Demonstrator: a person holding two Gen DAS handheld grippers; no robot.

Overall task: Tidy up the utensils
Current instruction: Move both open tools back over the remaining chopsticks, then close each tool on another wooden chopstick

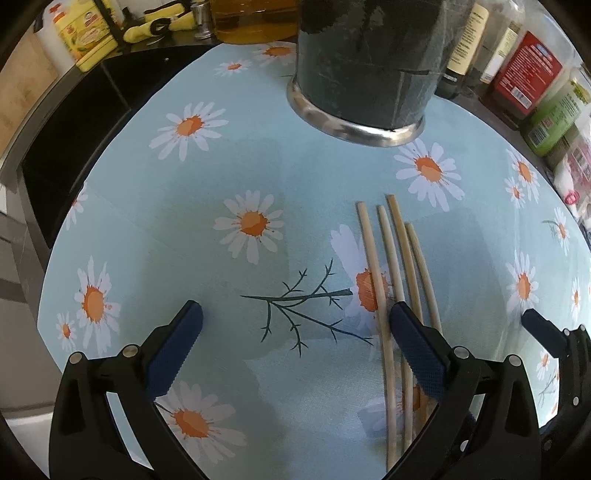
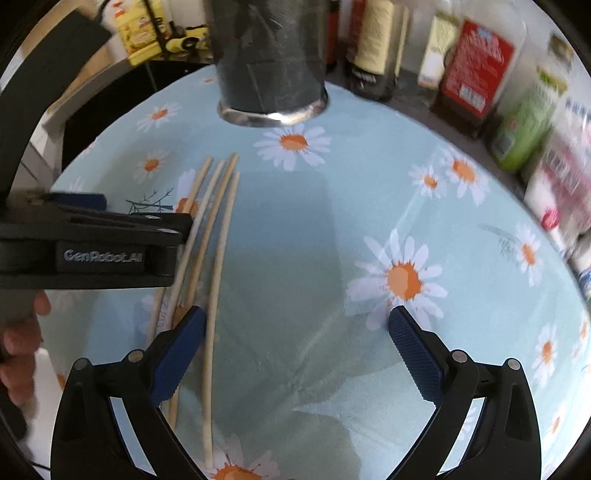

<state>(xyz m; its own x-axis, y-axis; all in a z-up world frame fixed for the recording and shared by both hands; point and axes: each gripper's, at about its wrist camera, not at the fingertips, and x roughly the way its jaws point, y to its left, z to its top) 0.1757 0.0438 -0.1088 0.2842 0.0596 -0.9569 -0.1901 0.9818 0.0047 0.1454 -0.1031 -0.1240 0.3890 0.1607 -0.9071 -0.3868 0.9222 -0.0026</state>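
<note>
Several wooden chopsticks (image 1: 391, 254) lie side by side on a light blue daisy cloth (image 1: 229, 155), pointing toward a dark cylindrical holder with a metal base (image 1: 362, 74). My left gripper (image 1: 295, 314) is open and empty above the cloth; its right finger lies over the chopsticks. My right gripper (image 2: 295, 317) is open and empty; its left finger lies over the chopsticks (image 2: 221, 206). The holder (image 2: 269, 55) stands at the back. The left gripper's body (image 2: 110, 243) shows at left in the right wrist view.
Jars, bottles and packets (image 1: 524, 70) line the back right edge of the cloth. A yellow tin (image 1: 85, 37) and a metal shaker (image 1: 203, 18) stand at the back left on a dark counter. The packets (image 2: 476, 70) also show in the right wrist view.
</note>
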